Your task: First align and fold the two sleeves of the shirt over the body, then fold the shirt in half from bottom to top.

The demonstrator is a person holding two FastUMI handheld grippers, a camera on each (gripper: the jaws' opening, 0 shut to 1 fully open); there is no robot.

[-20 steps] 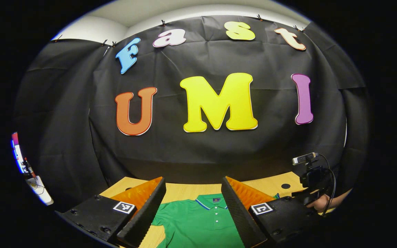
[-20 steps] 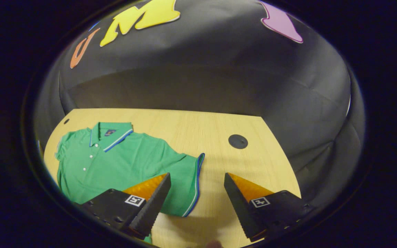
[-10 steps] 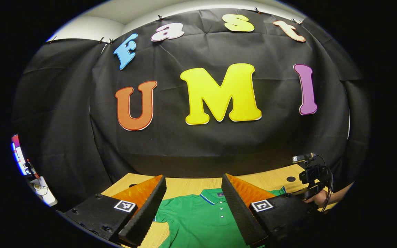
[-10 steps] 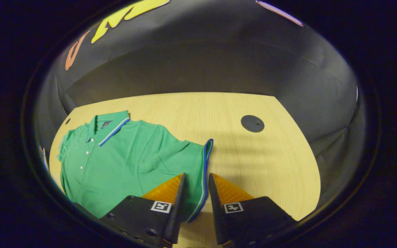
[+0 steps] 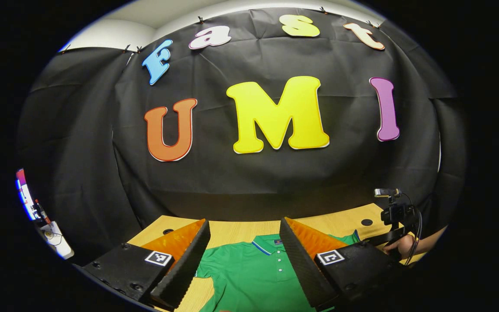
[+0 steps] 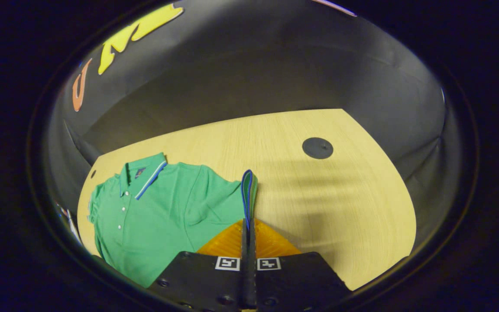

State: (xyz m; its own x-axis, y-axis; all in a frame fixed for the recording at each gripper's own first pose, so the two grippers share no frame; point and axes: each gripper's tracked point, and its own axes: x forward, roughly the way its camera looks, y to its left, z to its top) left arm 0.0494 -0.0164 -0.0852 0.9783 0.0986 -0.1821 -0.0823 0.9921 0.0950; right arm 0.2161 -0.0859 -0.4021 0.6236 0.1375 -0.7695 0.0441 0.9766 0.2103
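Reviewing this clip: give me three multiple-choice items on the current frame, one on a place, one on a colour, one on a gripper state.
1. Where does the shirt lie?
A. on the wooden table
B. on a hanger
C. in a basket

2. What colour is the shirt body?
A. red
B. green
C. white

3. How do the right gripper jaws stand?
A. wide open above the collar
B. shut on the sleeve edge
C. open, off the table

Key: 1 A, it lies spread on the tabletop; 2 B, green with blue-trimmed collar; 3 B, the jaws pinch the sleeve hem.
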